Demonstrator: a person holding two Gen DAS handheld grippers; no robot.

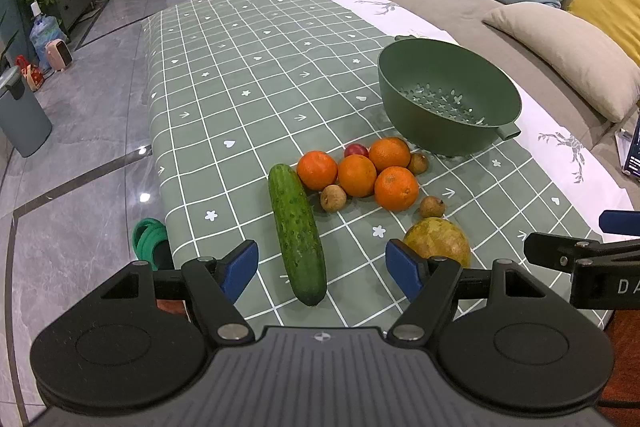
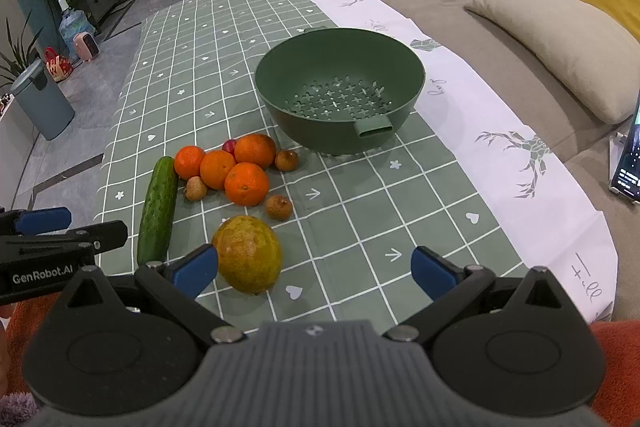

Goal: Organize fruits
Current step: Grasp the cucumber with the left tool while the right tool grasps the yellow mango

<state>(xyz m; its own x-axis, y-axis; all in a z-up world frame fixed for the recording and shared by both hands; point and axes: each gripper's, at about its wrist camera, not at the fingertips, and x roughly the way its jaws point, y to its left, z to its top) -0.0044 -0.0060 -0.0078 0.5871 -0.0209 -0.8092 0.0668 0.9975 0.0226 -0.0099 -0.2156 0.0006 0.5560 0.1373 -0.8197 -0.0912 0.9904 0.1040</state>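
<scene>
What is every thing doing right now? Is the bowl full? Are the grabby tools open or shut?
Left tool: open, holding nothing, cucumber between its tips.
Right tool: open, holding nothing.
Bowl: upright, empty.
Cucumber: lying flat on the cloth.
Oranges: four, bunched together on the cloth.
Mango: lying on the cloth, loose.
Cloth: spread flat.
</scene>
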